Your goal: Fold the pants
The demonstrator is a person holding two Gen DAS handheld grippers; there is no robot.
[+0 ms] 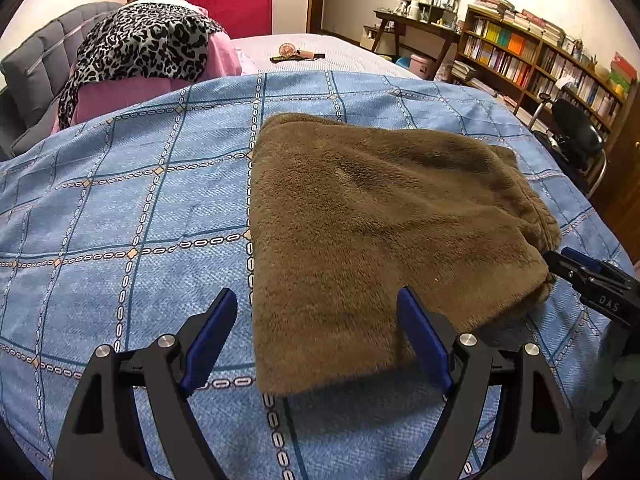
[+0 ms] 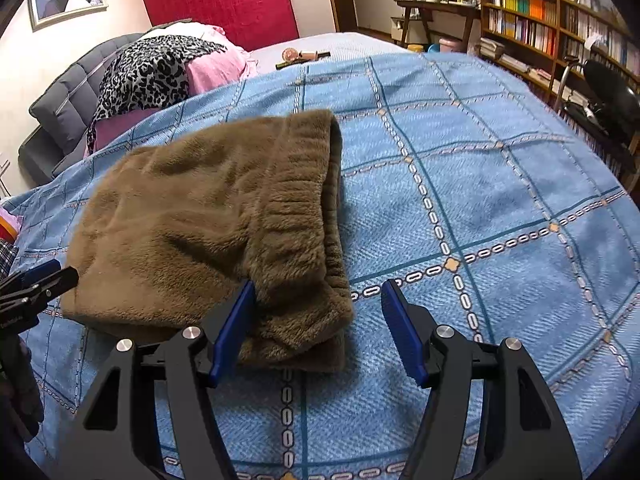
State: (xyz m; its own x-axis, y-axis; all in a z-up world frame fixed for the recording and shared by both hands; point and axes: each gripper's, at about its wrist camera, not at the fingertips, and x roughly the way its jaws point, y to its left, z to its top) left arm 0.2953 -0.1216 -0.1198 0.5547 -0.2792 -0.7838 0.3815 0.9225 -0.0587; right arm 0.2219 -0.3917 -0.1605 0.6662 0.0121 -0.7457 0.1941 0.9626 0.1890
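My folded brown fleece pants (image 1: 384, 220) lie mid-bed on the blue chain-checked bedspread (image 1: 140, 200), bare cover all round them. My left tool (image 1: 316, 320) hangs released over their near left corner; my right tool (image 2: 318, 312) stands unclenched, one pad against the ribbed waistband corner. Lower layers are hidden.
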